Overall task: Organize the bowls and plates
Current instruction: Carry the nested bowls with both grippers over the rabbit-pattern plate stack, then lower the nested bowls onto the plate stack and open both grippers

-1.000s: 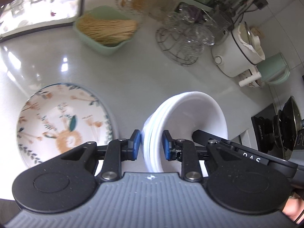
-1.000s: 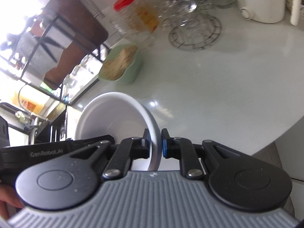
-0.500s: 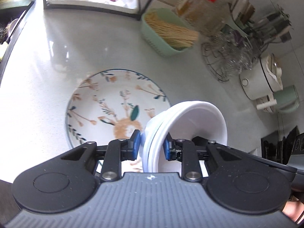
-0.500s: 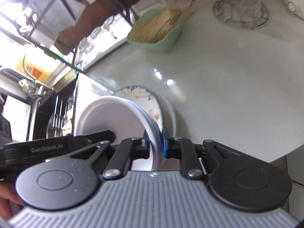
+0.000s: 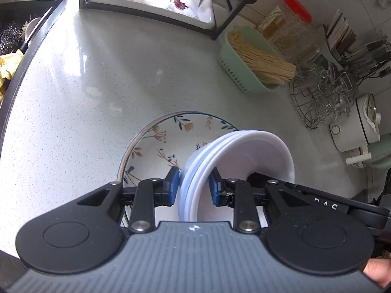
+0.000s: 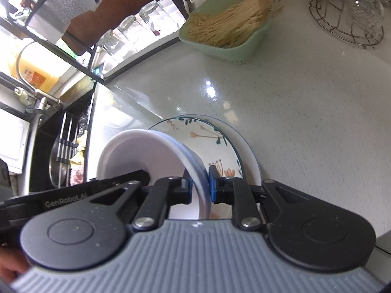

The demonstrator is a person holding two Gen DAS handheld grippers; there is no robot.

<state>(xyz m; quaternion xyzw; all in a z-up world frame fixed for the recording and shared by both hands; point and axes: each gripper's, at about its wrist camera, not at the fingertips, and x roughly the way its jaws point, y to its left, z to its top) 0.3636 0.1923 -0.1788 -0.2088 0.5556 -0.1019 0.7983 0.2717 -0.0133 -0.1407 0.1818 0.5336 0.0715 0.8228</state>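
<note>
Both grippers are pinching opposite rims of the stacked white bowls point(image 5: 240, 157): left gripper point(image 5: 193, 189), right gripper point(image 6: 199, 183). The stack is hanging over the floral plate point(image 5: 156, 149), seemingly not touching yet. Lowering level and centred matters before both are releasing.

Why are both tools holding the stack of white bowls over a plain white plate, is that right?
Not quite. The plate under the stack of white bowls is not plain white: it has painted flowers and leaves and a dark rim, as the left wrist view shows. The rest is right: the left tool and the right tool each clamp the bowls' rim.
</note>
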